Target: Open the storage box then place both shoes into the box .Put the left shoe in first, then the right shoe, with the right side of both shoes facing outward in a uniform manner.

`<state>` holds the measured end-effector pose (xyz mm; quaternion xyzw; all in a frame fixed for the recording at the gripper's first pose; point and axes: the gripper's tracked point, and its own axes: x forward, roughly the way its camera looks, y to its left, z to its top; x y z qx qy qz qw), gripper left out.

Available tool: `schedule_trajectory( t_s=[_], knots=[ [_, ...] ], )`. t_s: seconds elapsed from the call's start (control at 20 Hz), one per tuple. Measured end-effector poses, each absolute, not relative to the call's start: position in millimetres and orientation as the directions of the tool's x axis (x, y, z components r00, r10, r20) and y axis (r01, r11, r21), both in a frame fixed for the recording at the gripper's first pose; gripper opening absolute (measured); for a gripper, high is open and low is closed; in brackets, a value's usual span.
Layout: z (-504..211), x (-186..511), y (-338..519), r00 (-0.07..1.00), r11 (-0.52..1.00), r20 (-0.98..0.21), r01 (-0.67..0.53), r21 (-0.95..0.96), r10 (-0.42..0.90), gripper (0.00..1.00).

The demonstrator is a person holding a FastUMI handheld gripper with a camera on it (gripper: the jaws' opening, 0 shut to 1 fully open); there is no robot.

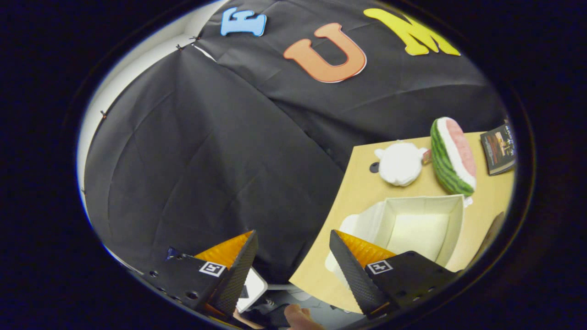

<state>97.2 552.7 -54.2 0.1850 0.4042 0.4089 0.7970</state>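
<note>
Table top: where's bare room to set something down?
Bare table: strip between the open storage box and the near table edge, and a patch left of the white plush. Crowded beyond the box: plush, watermelon toy, book. Claw open, holding nothing.

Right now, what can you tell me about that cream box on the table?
The storage box is cream-white, probably fabric or card, with straight walls and a pale flat floor. It is open and looks empty, no shoe inside. It stands on the tan wooden table, just ahead of the open gripper, one finger overlapping its near side. A watermelon plush and a white plush lie beyond it.
</note>
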Motion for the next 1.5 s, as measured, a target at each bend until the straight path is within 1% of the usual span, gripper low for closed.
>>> schedule_trajectory(
  t_s=[0.2, 0.4, 0.6, 0.75, 0.95, 1.15, 1.25, 1.5],
  knots=[
    [-70, 122, 479, 0.41, 0.664, -0.523, -0.467, 0.583, 0.747, 0.96],
    [-101, 148, 397, 0.47, 0.739, -0.571, -0.413, 0.532, 0.673, 0.96],
    [-138, 166, 311, 0.508, 0.806, -0.626, -0.346, 0.481, 0.592, 0.96],
    [-166, 177, 244, 0.525, 0.855, -0.677, -0.272, 0.441, 0.516, 0.96],
    [-215, 179, 174, 0.526, 0.912, -0.746, -0.205, 0.355, 0.408, 0.96],
    [-260, 173, 130, 0.498, 0.945, -0.804, -0.149, 0.29, 0.325, 0.96],
    [-278, 168, 121, 0.468, 0.944, -0.82, -0.132, 0.303, 0.329, 0.96],
    [-323, 146, 108, 0.378, 0.945, -0.866, -0.15, 0.29, 0.326, 0.96]
  ],
)
